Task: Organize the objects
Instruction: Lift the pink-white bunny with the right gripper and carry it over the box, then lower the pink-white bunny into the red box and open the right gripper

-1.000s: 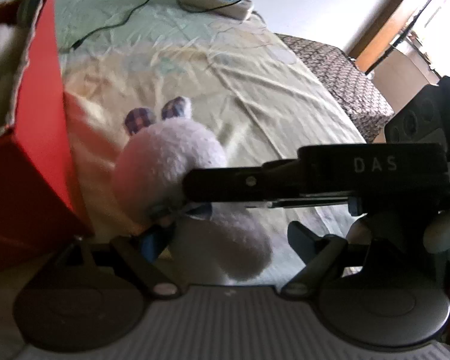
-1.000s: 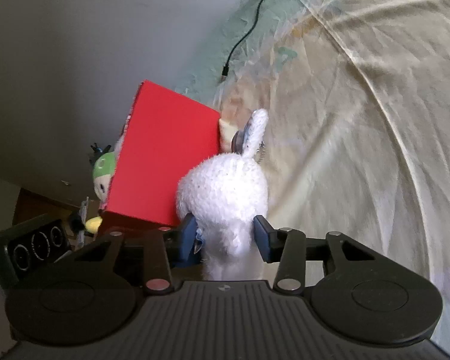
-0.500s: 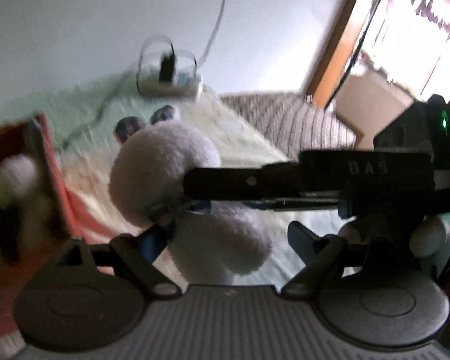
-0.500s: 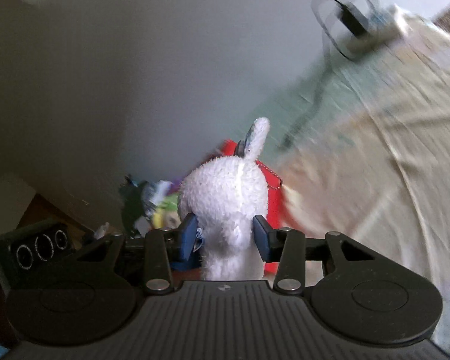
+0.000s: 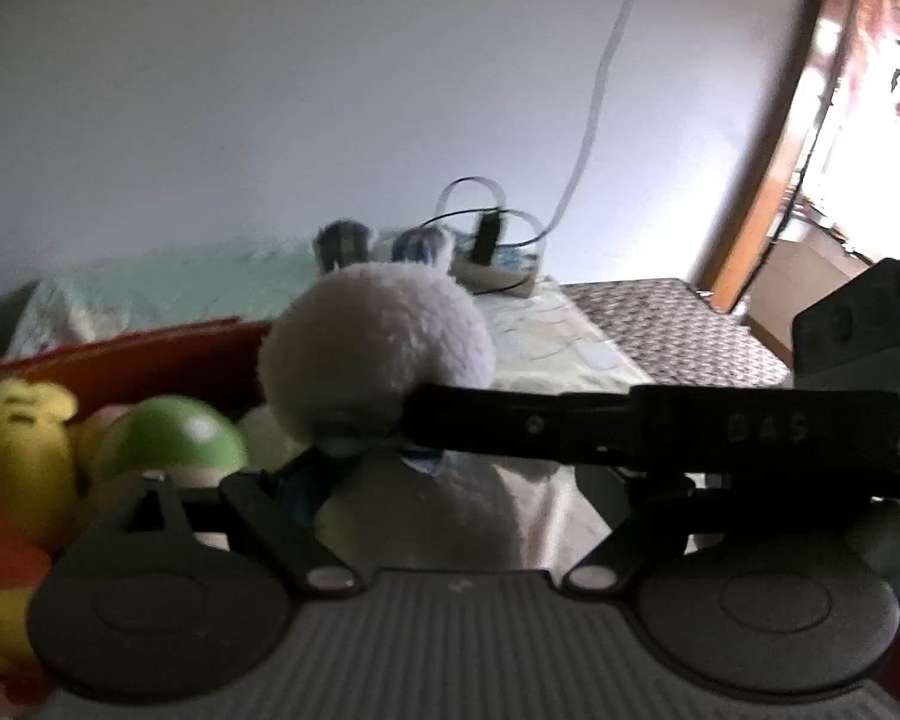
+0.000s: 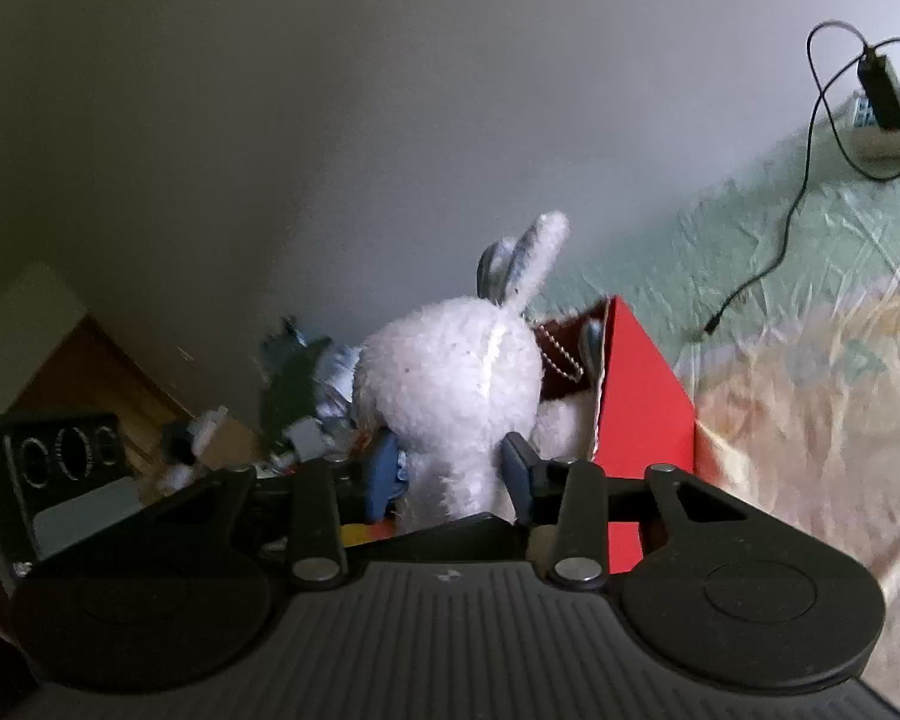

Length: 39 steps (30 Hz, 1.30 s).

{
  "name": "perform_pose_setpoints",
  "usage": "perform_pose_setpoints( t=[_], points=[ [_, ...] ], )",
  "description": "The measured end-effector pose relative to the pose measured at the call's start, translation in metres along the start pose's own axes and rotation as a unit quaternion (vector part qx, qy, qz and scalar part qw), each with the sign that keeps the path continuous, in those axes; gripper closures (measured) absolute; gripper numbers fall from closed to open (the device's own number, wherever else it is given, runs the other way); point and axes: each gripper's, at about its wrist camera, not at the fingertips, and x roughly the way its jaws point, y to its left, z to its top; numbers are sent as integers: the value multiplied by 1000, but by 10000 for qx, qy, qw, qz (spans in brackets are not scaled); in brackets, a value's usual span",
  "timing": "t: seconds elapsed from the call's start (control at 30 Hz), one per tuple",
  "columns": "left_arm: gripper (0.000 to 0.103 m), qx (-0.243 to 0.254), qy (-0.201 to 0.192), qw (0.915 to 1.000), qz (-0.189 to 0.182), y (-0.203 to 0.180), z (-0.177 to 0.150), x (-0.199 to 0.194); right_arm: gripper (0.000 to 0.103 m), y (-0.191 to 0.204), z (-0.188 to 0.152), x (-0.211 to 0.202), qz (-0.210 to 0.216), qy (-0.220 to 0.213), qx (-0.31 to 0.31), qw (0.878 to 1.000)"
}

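A: While the right gripper (image 6: 450, 471) pinches the fluffy white bunny (image 6: 450, 384) at its neck, where's it hang?
B: Above the red cardboard box (image 6: 642, 396). Left gripper (image 5: 444, 483): spread wide, round plush body (image 5: 414, 516) betw. its fingers.

plush rabbit (image 6: 450, 372): fuzzy cloth | red box (image 6: 642, 396): matt, probably cardboard | bedsheet (image 6: 810, 360): crinkled cloth

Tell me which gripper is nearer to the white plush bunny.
Right. The right gripper is clamped on the white plush bunny, its fingers pressing both sides. The left gripper sits alongside with the bunny's body between its spread fingers; contact there is unclear.
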Motion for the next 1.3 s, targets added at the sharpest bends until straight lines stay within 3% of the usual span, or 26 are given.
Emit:
perform_pose_setpoints(
  t=[0.17,0.37,0.43,0.53,0.77,0.87,0.97,1.07,1.1,1.13,1.17,1.3],
  points=[
    [20,-204,143,9996,104,29,-8,6,65,3,-4,31,-301,159,-99,9994],
    [20,-349,154,9988,297,56,-18,2,67,7,-10,65,-296,547,-32,9981],
    [20,-485,176,9981,330,67,-20,-1,67,19,-18,70,-489,498,-497,9963],
    [20,-593,198,9977,256,78,-23,-4,66,22,-22,67,-476,474,-355,9971],
    [20,-404,186,9987,259,82,-28,-10,49,26,-12,49,-641,459,-518,9955],
    [20,-468,142,9986,225,85,-29,-14,41,30,-10,38,-692,202,-597,9956],
    [20,-552,97,9982,206,87,-29,-18,40,29,-7,28,-693,-97,-418,9967],
    [19,-594,80,9979,226,88,-29,-20,48,25,-1,25,-894,-389,-190,9951],
    [19,-596,77,9979,238,87,-28,-21,55,23,1,27,-923,-415,-83,9948],
    [19,-595,74,9979,263,87,-29,-22,71,21,3,33,-904,-390,35,9951],
    [19,-595,71,9978,290,87,-28,-23,78,18,5,39,-884,-285,166,9955],
    [18,-673,48,9967,451,91,-28,-28,81,20,-1,60,-807,-153,111,9966]
  ],
)
